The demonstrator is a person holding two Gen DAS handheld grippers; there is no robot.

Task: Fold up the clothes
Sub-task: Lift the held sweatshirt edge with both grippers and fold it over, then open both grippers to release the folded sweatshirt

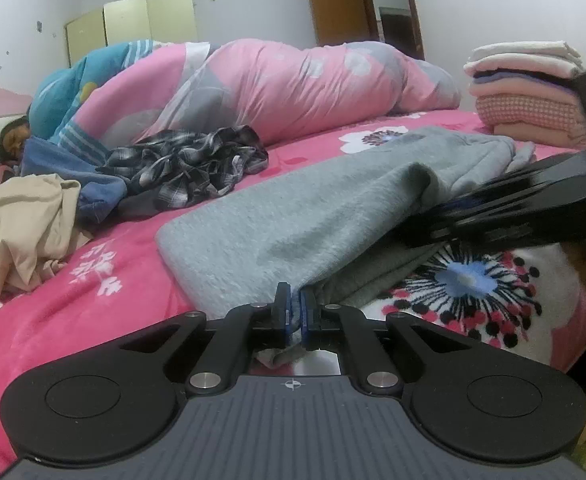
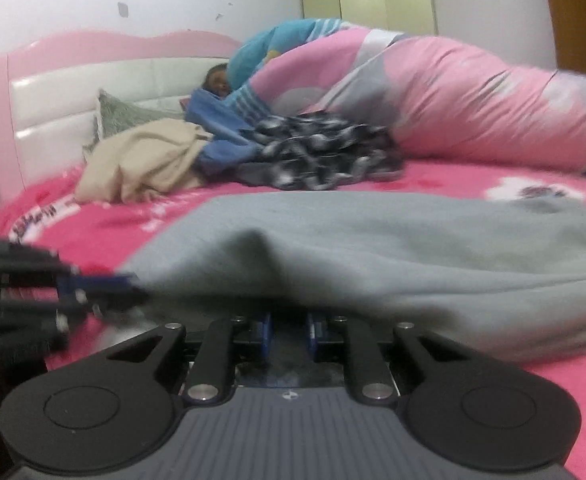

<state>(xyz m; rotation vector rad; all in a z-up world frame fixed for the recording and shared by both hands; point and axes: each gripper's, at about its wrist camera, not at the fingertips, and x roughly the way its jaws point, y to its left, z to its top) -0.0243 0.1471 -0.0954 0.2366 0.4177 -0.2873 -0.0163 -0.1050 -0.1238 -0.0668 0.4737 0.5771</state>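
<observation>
- Grey sweatshirt-type garment (image 1: pixel 293 216) lies across the pink floral bedspread (image 1: pixel 93 280), part-folded; its near edge is lifted off the bed, the far part lies flat
- Left gripper (image 1: pixel 295 312): fingers pressed almost together, pinching the near grey hem; a scrap of cloth shows behind the pads
- Right gripper (image 2: pixel 289 326): fingers stand a little apart and the grey edge drapes over their tips, hiding the pads; cannot tell whether they actually bite the cloth
- Right-wrist view is motion-blurred, so contact there is uncertain
- Risk 1: if the right side is only draped, not pinched, that corner would likely slide off when the edge is carried over, giving a skewed fold
- Risk 2: left pinch looks shallow, close to the hem; a pull against the weight of thick fleece could strip it out
- Risk 3: the two grippers sit near each other along one edge; uneven lift would bunch the middle, where a hump already shows in the right view
- Risk 4: plush bedspread may drag on the lower layer and shift the fold line
- Beyond: crumpled plaid shirt (image 1: pixel 185 168), blue garment (image 1: pixel 101 196) and beige garment (image 1: pixel 21 228) lie unfolded further up the bed, well apart from the grey piece
- Folded stack (image 1: pixel 529 92) sits at the far right; a wide swing of the right gripper could clip it
- A person lies under the pink duvet (image 1: pixel 293 88) behind
</observation>
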